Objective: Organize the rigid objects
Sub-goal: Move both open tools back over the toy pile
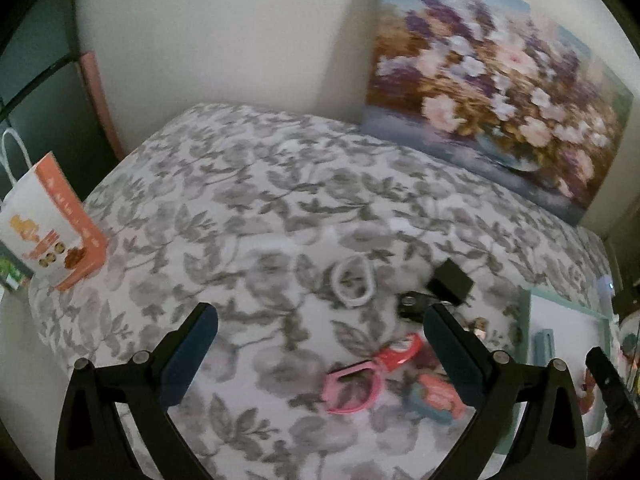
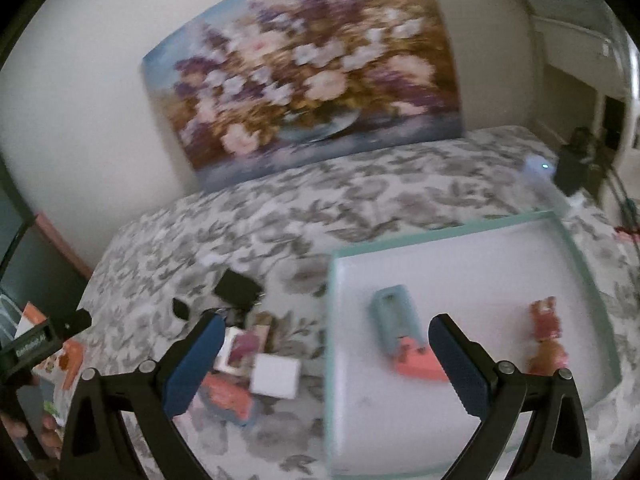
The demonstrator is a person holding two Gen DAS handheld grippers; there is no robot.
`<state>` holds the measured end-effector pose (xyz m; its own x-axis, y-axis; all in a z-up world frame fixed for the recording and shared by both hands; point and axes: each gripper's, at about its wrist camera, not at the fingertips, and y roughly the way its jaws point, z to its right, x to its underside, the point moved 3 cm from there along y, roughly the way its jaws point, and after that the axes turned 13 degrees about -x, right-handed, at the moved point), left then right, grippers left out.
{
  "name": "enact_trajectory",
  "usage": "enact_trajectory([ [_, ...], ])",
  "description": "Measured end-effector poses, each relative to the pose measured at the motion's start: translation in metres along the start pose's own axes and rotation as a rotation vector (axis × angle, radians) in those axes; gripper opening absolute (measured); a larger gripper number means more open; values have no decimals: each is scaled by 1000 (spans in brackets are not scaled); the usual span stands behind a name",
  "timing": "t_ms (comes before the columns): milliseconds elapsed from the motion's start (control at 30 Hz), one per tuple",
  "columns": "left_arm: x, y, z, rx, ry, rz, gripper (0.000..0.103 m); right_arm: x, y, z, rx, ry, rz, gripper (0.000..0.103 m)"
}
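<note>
- Left gripper (image 1: 320, 332): jaws wide apart, nothing held, hovering over the floral bedspread (image 1: 248, 208) above the loose clutter.
- Right gripper (image 2: 322, 338): jaws also spread, empty, over the near-left part of the teal tray (image 2: 568, 248).
- Tray sits on the bed to the right of the clutter; already holds a blue-grey case (image 2: 394, 316), a coral wedge-shaped piece (image 2: 420, 362) touching it, and a small reddish figure (image 2: 546, 334) nr the right wall.
- Still loose on the bedspread: pink glasses (image 1: 354, 386) w/ red-orange arm, white ring (image 1: 354, 284), black adapter (image 1: 450, 282), small black clip-like item (image 1: 412, 306), white box (image 2: 276, 376), cards, a coral/blue item. Frames blurred, exact IDs unsure.
- Step in hand (judgement): left picking next loose item, prob the glasses, as they lie btwn its fingers.
- To do it well: drop straight down, straddle the frame at the bridge or the thick arm hinge, not the lens; close gently since thin plastic may flex or slip.
- Soft bedding gives way, so press in slightly to get the fingers under the rim.
- Place in a bare tray spot, apart from the case.
</note>
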<state>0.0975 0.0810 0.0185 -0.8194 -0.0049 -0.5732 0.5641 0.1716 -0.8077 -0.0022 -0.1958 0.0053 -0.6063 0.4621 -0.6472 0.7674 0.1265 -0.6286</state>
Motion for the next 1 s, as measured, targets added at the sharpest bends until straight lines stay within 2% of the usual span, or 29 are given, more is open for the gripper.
enact_trajectory([
  [67, 1, 6, -10, 1, -31, -22, 102, 4, 10, -6, -19, 3, -24, 103],
  [167, 3, 18, -18, 43, -82, -73, 102, 12, 28, -11, -49, 17, -69, 103],
  [300, 14, 38, -15, 65, -95, -147, 102, 26, 45, -12, -69, 31, -123, 101],
  [433, 25, 53, -3, 90, -93, -209, 102, 32, 55, -12, -79, 50, -153, 88],
  [600, 37, 69, 15, 135, -77, -281, 102, 40, 66, -15, -80, 46, -195, 79],
  [733, 48, 80, 28, 143, -49, -325, 102, 47, 76, -12, -97, 74, -235, 61],
  [1000, 62, 95, 44, 140, -3, -381, 101, 54, 87, -16, -116, 80, -279, 55],
])
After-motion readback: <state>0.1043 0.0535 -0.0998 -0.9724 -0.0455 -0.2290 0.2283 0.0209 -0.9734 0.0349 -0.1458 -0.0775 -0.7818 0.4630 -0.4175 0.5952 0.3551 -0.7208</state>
